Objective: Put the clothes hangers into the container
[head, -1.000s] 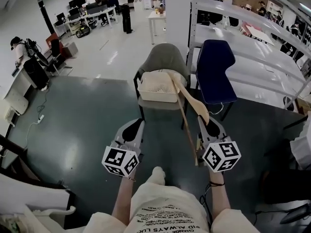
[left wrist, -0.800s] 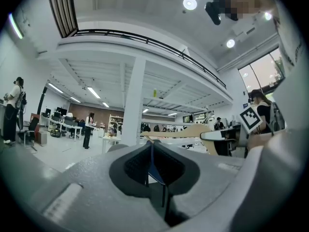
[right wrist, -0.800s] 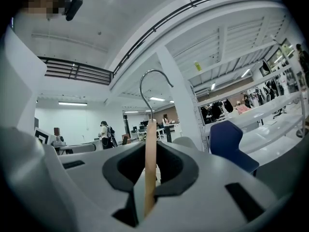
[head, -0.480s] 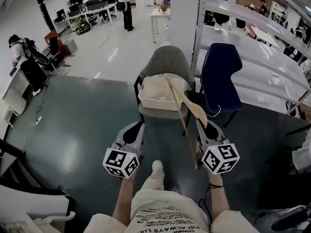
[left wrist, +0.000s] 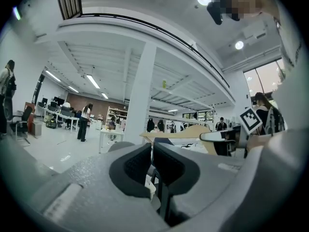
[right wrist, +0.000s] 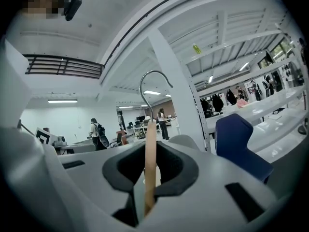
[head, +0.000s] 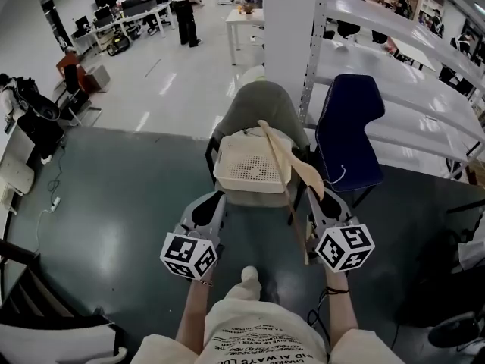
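Partly hidden, wooden hanger (right wrist: 150, 135) sits clamped edge-on in right claw (right wrist: 149, 162).

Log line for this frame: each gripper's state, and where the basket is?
left gripper: fingers together, empty | right gripper: shut on wooden hanger | basket: on grey chair ahead

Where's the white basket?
In the head view, the white basket sits on the grey chair in the middle of the picture, just left of the blue chair.
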### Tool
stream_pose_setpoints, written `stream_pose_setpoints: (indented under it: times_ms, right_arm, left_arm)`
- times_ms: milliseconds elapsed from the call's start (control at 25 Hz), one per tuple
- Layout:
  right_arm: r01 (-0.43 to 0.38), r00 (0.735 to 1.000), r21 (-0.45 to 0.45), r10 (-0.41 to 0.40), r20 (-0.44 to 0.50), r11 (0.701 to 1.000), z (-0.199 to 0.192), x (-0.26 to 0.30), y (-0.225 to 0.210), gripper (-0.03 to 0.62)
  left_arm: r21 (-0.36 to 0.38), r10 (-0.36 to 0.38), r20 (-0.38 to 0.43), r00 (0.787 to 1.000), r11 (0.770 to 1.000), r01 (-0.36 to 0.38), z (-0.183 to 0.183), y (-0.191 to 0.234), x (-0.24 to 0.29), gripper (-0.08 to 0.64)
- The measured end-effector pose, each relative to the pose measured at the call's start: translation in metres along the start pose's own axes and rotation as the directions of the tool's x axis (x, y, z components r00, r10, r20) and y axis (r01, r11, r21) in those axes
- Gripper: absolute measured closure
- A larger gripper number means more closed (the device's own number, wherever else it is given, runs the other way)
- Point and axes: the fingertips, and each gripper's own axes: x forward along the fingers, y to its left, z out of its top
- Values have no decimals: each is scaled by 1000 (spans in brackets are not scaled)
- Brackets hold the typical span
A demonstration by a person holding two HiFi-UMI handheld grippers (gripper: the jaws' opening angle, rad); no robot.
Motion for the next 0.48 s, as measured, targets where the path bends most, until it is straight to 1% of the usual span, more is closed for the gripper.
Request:
stream_pose_setpoints:
  times_ms: [320, 480]
  right_arm:
    - [17, 999, 15, -16, -28, 1000, 1, 67, -16, 537]
    - [17, 999, 8, -16, -42, 1000, 2, 88, -22, 537]
  left_arm:
    - [-7, -22, -13, 1000, 1000, 22, 1, 49, 50, 529]
    - [-6, -41, -17, 999, 999, 41, 2, 61, 68, 529]
